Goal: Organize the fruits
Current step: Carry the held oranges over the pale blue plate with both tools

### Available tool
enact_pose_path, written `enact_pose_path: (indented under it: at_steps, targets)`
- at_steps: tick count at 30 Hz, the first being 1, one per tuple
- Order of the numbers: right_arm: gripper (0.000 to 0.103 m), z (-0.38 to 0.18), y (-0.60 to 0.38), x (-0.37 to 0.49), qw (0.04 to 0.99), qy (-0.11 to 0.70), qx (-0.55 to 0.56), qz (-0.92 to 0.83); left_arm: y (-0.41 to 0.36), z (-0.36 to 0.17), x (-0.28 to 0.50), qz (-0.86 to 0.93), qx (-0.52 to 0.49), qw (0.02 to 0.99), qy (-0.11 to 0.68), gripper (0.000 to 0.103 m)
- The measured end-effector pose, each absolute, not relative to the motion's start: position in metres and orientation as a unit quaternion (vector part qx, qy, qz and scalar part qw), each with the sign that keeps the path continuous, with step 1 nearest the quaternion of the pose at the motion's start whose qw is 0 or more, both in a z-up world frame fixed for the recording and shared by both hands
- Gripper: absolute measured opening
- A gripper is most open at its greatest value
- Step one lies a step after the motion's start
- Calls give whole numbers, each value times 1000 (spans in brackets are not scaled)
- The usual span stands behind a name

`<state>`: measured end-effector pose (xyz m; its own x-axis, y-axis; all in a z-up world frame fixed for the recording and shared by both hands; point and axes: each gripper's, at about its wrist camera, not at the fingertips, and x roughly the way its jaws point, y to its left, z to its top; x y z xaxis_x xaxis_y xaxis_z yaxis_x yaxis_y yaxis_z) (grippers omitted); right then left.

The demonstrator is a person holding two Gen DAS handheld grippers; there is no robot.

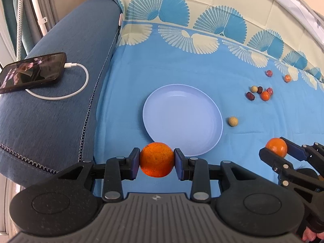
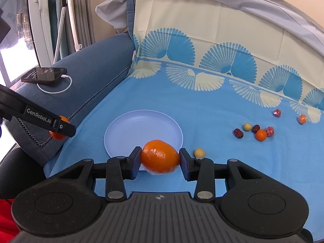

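Observation:
My left gripper [image 1: 157, 160] is shut on a rough-skinned orange [image 1: 157, 159], held just before the near rim of the empty pale blue plate [image 1: 182, 119]. My right gripper [image 2: 160, 158] is shut on a smooth, film-wrapped orange [image 2: 160, 156], near the plate's [image 2: 143, 131] front right rim. The right gripper with its orange [image 1: 276, 146] shows at the right of the left wrist view; the left gripper's orange [image 2: 59, 128] shows at the left of the right wrist view. Several small fruits lie on the blue cloth: a beige ball [image 1: 232, 121] [image 2: 199, 153] and a cluster [image 1: 260, 93] [image 2: 255, 131].
A blue sofa arm [image 1: 60, 111] borders the cloth on the left, with a phone [image 1: 32, 71] and its white charging cable [image 1: 81, 81] on it. Two more small fruits [image 1: 269, 73] [image 1: 287, 78] lie farther right. The cloth rises up a backrest behind.

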<state>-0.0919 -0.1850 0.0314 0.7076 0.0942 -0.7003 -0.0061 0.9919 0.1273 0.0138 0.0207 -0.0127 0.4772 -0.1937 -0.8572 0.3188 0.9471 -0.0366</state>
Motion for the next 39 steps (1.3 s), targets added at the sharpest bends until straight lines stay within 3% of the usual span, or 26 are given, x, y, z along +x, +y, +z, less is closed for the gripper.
enact_pose_path:
  at_steps: [39]
  targets:
    - [42, -40, -182, 9, 895, 437, 79, 48, -33, -74, 120, -156, 99, 826, 532, 39]
